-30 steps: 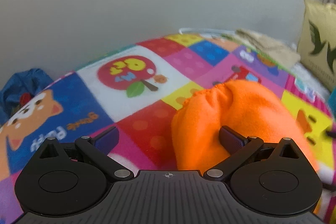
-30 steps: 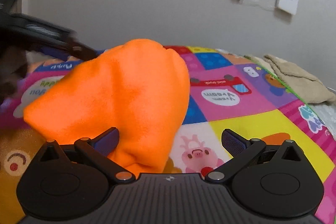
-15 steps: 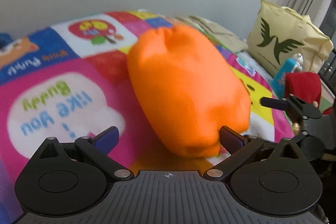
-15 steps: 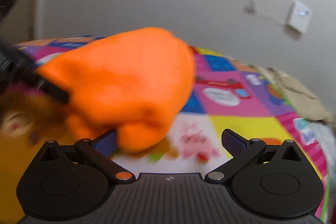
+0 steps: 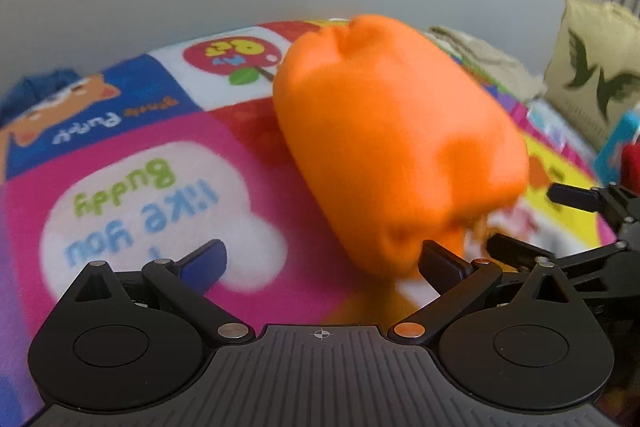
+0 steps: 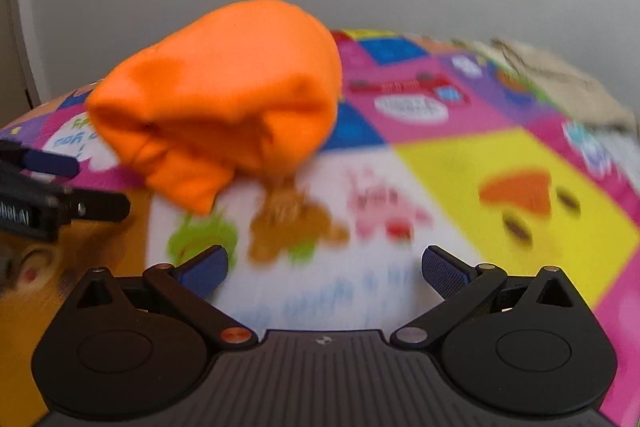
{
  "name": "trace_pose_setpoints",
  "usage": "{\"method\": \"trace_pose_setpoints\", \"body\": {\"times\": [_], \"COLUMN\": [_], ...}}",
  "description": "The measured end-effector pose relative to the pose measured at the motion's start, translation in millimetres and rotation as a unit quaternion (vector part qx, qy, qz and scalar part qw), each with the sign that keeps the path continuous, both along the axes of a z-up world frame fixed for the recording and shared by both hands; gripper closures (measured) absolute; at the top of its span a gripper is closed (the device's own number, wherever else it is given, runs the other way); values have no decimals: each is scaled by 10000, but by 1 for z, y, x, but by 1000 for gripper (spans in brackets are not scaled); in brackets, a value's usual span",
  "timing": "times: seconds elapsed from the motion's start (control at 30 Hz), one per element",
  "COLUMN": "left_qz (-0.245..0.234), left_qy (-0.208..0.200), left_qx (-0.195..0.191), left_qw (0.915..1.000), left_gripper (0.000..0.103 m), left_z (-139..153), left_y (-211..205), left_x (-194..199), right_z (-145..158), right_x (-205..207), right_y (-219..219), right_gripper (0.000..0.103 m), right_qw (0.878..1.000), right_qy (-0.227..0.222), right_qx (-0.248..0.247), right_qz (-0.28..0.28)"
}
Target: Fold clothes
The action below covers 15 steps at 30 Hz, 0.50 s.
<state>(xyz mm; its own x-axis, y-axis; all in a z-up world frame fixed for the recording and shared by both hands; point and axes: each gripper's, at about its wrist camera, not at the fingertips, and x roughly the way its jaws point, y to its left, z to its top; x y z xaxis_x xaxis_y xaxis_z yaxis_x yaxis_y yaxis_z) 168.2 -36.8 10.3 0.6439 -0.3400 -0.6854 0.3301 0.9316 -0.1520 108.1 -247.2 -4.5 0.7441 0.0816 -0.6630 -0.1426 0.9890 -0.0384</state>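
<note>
A folded orange garment [image 5: 396, 139] lies as a thick bundle on the colourful cartoon blanket [image 5: 160, 187]. In the left wrist view it sits just ahead of my left gripper [image 5: 320, 263], which is open with its right finger close to the bundle's near end. From the right wrist view the same orange garment [image 6: 228, 99] rests ahead and to the left, its layered edge facing me. My right gripper [image 6: 324, 267] is open over the blanket [image 6: 460, 167], apart from the bundle. Each gripper shows at the edge of the other's view.
A beige garment [image 5: 480, 59] lies at the far end of the bed by the wall. A blue garment [image 5: 36, 87] is bunched at the far left. A cream bag with bird prints [image 5: 596, 83] and a red item [image 5: 632, 163] stand to the right.
Both grippers have drawn back from the orange bundle, which now lies free on the blanket. The right gripper's left finger no longer touches it. Both views are blurred by motion.
</note>
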Motion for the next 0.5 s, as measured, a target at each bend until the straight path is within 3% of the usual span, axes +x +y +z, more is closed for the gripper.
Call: {"method": "trace_pose_setpoints", "body": {"times": [0.1,0.23,0.37,0.5], "left_qz": [13,-15,406,656], "left_qy": [-69,-110,-456,-584], "left_qx": [348,497,548,770], "left_qw": [9994,9987,9966,9932], "left_gripper": [0,0,0,0], "left_z": [1,1,-5,-8], "left_y": [-7,-13,-19,-28], "left_x": [-33,-83,-123,-131], "right_z": [1,-3,-3,-4], "right_x": [-35,-75,-79,-71], "right_y": [-2,-3,-3,-6], "right_gripper": [0,0,0,0], "right_qw": [9996,9987,9949,9959], "right_qy": [-130,-253,-456,-456], "right_qx": [-133,-334,-667,-597], "right_qz": [-204,-293,-603,-513]}}
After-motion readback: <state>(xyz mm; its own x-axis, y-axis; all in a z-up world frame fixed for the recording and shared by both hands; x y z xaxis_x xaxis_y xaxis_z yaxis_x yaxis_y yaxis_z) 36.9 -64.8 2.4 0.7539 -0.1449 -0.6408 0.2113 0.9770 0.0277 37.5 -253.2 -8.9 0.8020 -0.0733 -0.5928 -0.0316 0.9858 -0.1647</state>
